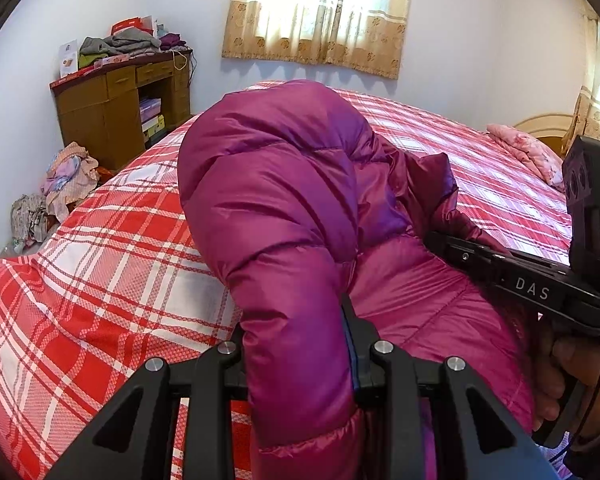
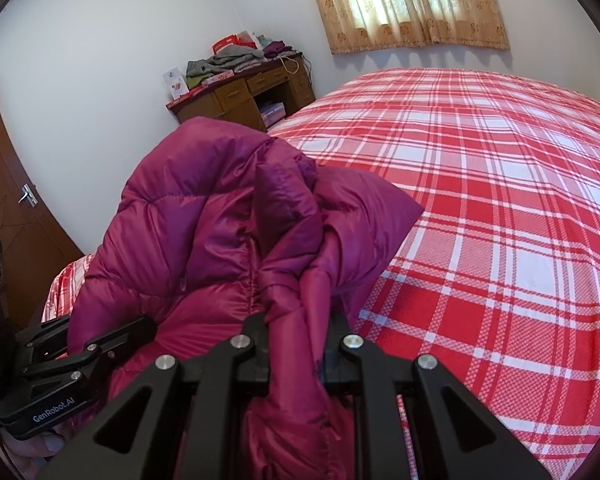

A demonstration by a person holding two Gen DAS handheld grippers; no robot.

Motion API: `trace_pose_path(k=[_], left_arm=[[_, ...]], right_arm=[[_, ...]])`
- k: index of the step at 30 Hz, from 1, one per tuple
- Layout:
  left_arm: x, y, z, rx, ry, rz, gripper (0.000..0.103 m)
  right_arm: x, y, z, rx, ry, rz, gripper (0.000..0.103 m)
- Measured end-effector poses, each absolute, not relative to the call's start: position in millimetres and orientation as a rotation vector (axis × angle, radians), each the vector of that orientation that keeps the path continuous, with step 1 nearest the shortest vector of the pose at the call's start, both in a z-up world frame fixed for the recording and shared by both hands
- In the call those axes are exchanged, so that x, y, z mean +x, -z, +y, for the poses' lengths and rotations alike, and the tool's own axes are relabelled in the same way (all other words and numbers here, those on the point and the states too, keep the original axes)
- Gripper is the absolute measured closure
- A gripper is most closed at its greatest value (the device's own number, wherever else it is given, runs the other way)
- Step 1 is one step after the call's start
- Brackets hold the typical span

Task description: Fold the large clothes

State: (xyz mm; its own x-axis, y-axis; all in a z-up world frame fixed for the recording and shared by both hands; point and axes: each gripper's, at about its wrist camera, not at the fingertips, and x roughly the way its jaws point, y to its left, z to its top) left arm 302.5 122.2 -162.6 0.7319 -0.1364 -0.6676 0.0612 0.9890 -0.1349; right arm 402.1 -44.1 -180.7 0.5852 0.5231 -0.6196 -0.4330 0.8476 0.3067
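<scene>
A magenta quilted down jacket is bunched up over the red plaid bed. My left gripper is shut on a padded fold of it, and the fabric hangs down between the fingers. My right gripper is shut on another fold of the jacket, near the collar. The right gripper also shows at the right of the left wrist view, and the left gripper shows at the lower left of the right wrist view. Both fingertip pairs are mostly hidden by fabric.
The plaid bed stretches far to the right. A pink pillow lies at its head. A wooden desk piled with clothes stands by the far wall. Loose clothes lie on the floor. A brown door is at the left.
</scene>
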Motion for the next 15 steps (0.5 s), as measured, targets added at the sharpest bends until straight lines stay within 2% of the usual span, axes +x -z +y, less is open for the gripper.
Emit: trace_pose_path(k=[2, 15], left_arm=[[304.0, 163.9, 122.3, -0.103, 0.096, 0.748, 0.063], [306.6, 173.9, 121.6, -0.067, 0.027, 0.763, 0.039]], right_arm=[[402.6, 182.7, -43.1, 0.128, -0.557, 0.770, 0.086], [404.3, 194.5, -45.3, 0.133, -0.538, 0.786, 0.084]])
